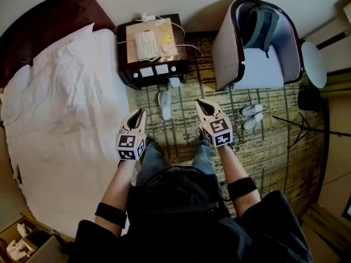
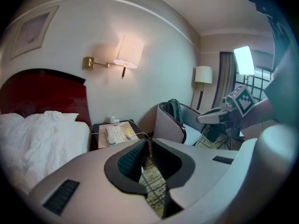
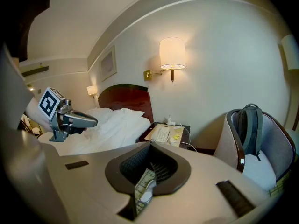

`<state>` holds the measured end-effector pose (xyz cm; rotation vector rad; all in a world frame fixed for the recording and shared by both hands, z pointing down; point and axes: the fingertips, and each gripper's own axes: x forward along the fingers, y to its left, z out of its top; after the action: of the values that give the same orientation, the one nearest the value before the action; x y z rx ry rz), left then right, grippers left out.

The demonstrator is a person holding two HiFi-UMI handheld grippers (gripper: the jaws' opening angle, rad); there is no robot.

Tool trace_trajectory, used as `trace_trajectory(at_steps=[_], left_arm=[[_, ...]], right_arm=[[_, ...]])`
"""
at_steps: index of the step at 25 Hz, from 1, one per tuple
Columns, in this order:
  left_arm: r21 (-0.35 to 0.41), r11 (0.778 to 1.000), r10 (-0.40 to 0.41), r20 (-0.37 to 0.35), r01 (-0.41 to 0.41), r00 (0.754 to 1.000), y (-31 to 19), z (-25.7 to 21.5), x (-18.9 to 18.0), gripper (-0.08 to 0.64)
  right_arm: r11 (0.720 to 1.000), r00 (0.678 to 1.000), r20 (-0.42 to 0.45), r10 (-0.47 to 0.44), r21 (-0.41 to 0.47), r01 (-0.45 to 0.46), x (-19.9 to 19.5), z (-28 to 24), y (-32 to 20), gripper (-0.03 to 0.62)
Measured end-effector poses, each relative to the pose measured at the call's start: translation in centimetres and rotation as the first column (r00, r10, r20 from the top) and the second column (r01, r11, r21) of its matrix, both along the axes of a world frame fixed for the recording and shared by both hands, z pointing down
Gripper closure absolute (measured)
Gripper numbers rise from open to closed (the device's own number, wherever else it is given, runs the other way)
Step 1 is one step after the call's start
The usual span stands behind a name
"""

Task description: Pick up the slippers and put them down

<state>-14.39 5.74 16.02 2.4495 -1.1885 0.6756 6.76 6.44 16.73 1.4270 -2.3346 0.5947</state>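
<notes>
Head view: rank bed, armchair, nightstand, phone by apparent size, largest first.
1. bed
2. armchair
3. nightstand, somewhat smaller than the armchair
4. phone, clearly the smallest

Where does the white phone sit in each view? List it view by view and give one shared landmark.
Head view: phone top centre, on the nightstand beside the bed.
Left gripper view: low, left of centre.
Right gripper view: centre, below the wall lamp.
Shared landmark: the armchair, right of the phone in all three.
</notes>
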Motion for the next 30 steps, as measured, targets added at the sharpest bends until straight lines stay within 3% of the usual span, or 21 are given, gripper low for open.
trace_trajectory(at_steps=[6, 13, 19, 26, 30], left_arm=[[-0.065, 0.996, 0.060, 0.014, -0.059, 0.998, -0.7, 3.4, 1.4, 0.446], [-0.208, 0.973, 0.101, 0.020, -0.095, 0.995, -0.5, 11.3, 2.8, 0.331], [-0.308, 0.950, 0.057, 0.040, -0.042, 0.998, -0.6, 22.9, 2.8, 0.239], [-0.399, 0.917, 0.021, 0.070, 0.008, 0.997, -0.9, 39.3, 3.0, 0.227], [-0.450, 0.893, 0.017, 0.101, 0.031, 0.995, -0.8, 50.4, 3.2, 0.196]], right_arm=[[0.999, 1.000, 0.001, -0.008, -0.033, 0.008, -1.8, 3.1, -0.9, 0.591], [0.995, 0.999, 0.017, 0.038, -0.094, -0.036, -3.6, 9.0, -2.2, 0.591], [0.989, 0.996, 0.045, 0.077, -0.129, -0.071, -4.9, 17.9, -4.3, 0.591], [0.981, 0.996, 0.042, 0.081, -0.182, -0.072, -6.4, 33.0, -5.9, 0.591], [0.969, 0.995, -0.005, 0.098, -0.228, -0.097, -6.0, 43.9, -6.2, 0.591]])
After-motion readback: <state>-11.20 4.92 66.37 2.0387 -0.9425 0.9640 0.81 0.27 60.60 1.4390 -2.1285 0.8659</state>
